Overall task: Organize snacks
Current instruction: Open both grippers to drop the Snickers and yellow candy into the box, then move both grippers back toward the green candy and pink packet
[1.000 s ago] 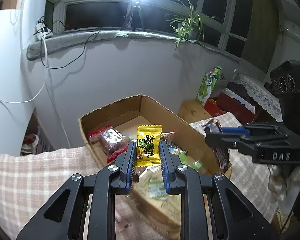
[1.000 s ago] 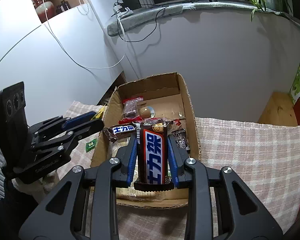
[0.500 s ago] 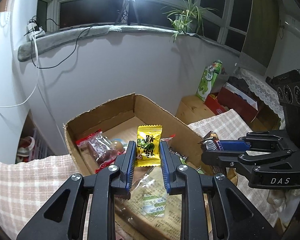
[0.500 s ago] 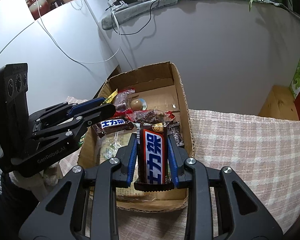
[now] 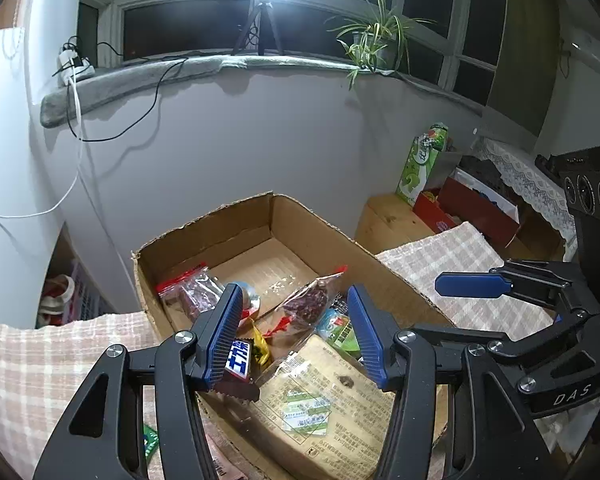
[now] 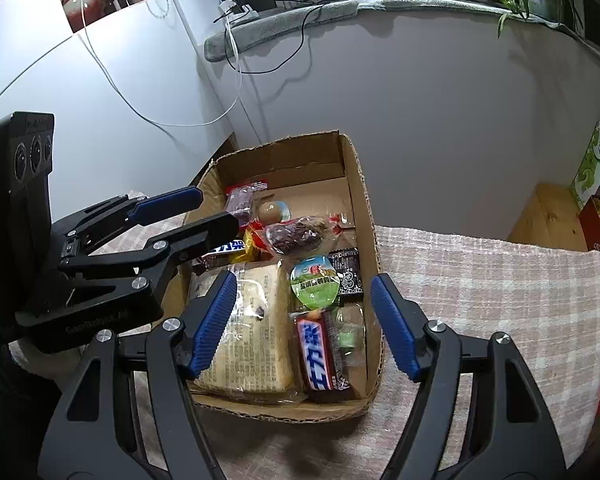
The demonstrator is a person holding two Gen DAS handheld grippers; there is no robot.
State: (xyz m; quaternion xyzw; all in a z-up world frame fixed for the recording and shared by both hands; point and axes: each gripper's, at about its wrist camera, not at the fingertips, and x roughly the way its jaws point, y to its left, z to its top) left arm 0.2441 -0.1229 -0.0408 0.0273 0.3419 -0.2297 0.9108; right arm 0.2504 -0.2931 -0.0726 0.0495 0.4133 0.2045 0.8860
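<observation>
A cardboard box [image 5: 312,232] [image 6: 362,184] on a checked cloth holds several snacks. My left gripper [image 5: 292,336] is open and empty above the box's near end; it also shows in the right wrist view [image 6: 204,212]. The yellow candy packet [image 5: 260,346] [image 6: 249,246] lies in the box beside a Snickers bar [image 5: 238,362] [image 6: 224,249]. My right gripper [image 6: 304,322] is open and empty over the box; it also shows in the left wrist view [image 5: 472,284]. A second Snickers bar [image 6: 318,354] lies at the box's near right, beside a flat biscuit pack [image 6: 252,332] [image 5: 324,404].
The box also holds two red-sealed packs [image 6: 296,234] [image 6: 240,200], a round egg-like snack [image 6: 272,211] and a green jelly cup [image 6: 315,282]. A wooden stand [image 5: 396,220] with a green carton [image 5: 422,164] is at right. A green packet [image 5: 150,444] lies on the cloth [image 6: 480,292].
Both grippers opened. The yellow candy packet dropped from the left gripper into the box, and the Snickers bar dropped from the right gripper into the box's near right.
</observation>
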